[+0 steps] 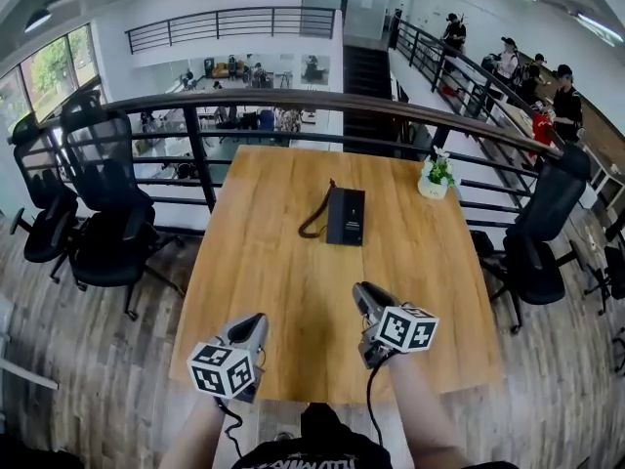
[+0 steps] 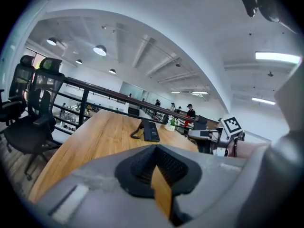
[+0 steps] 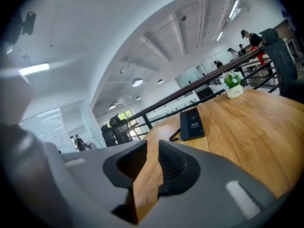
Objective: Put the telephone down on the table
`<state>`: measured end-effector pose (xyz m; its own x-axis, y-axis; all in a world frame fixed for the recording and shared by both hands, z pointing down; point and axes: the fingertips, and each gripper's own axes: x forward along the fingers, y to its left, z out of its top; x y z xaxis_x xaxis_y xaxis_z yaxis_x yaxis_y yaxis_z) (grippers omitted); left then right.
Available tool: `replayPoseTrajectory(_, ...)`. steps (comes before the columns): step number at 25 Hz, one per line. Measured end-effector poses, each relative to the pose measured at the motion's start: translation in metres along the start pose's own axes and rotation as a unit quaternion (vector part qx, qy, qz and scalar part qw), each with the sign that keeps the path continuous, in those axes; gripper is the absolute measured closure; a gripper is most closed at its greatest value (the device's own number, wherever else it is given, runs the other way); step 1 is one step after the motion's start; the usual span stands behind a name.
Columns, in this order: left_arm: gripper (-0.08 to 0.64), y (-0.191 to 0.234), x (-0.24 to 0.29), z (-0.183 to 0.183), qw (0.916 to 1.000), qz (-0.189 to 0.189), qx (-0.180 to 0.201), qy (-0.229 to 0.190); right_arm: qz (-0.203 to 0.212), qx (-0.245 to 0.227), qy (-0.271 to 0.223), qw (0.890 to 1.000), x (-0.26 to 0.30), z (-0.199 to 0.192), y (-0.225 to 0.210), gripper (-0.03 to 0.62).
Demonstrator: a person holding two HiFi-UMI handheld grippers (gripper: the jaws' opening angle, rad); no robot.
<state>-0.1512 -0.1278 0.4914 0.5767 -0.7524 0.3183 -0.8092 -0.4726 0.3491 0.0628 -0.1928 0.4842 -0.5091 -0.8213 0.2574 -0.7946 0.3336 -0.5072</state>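
Note:
A black telephone (image 1: 346, 215) lies flat on the wooden table (image 1: 293, 291), past the table's middle, with its coiled cord (image 1: 314, 221) looping off its left side. It also shows in the left gripper view as the telephone (image 2: 151, 131) and in the right gripper view as the telephone (image 3: 192, 124). Both grippers hover near the table's front edge, well short of it. The left gripper (image 1: 256, 319) (image 2: 154, 148) has its tips together and holds nothing. The right gripper (image 1: 363, 291) (image 3: 152, 146) shows a narrow gap between its jaws, with only table wood visible through it.
A small potted plant (image 1: 436, 177) stands at the table's far right corner. A dark railing (image 1: 293, 101) runs behind the table. Black office chairs (image 1: 103, 213) stand at the left and one chair (image 1: 542, 233) at the right. Several people stand on the walkway at the far right.

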Motion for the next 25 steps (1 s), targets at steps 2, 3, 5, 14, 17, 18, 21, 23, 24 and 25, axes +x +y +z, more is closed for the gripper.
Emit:
replayPoseTrajectory(2,0.558,-0.004,-0.015,-0.003,1.0000,-0.003,0.003,-0.004,-0.008,0.006,-0.007,1.000,-0.016,-0.008,0.005,0.529)
replayPoseTrajectory(3,0.558,-0.006,-0.022,-0.004,1.0000,-0.004,0.004,-0.006,-0.012,0.010,-0.012,1.000,-0.024,-0.011,0.007,0.533)
replayPoseTrajectory(5,0.558,-0.010,-0.035,-0.010,0.9999,-0.007,0.004,-0.008,-0.019,0.009,-0.018,1.000,-0.040,-0.018,0.014,0.560)
replayPoseTrajectory(14,0.558,-0.028,-0.080,-0.053,0.9994,-0.032,-0.009,0.011,-0.017,0.017,-0.024,0.999,-0.097,-0.065,0.051,0.592)
replayPoseTrajectory(17,0.558,-0.029,-0.089,-0.063,0.9990,-0.040,-0.004,0.019,-0.027,0.006,-0.022,0.999,-0.114,-0.076,0.059,0.594)
replayPoseTrajectory(18,0.558,-0.028,-0.091,-0.066,0.9990,-0.040,-0.004,0.020,-0.029,0.000,-0.021,0.999,-0.118,-0.078,0.062,0.594)
replayPoseTrajectory(21,0.558,-0.025,-0.095,-0.070,0.9989,-0.040,-0.007,0.021,-0.031,-0.018,-0.018,0.999,-0.127,-0.081,0.071,0.594)
replayPoseTrajectory(23,0.558,-0.026,-0.098,-0.074,0.9989,-0.040,-0.008,0.024,-0.030,-0.024,-0.015,0.999,-0.131,-0.083,0.076,0.593)
replayPoseTrajectory(24,0.558,-0.027,-0.099,-0.076,0.9989,-0.040,-0.007,0.025,-0.030,-0.023,-0.016,0.999,-0.133,-0.084,0.077,0.594)
replayPoseTrajectory(25,0.558,-0.028,-0.100,-0.077,0.9988,-0.040,-0.007,0.026,-0.031,-0.021,-0.017,0.999,-0.136,-0.084,0.077,0.594)
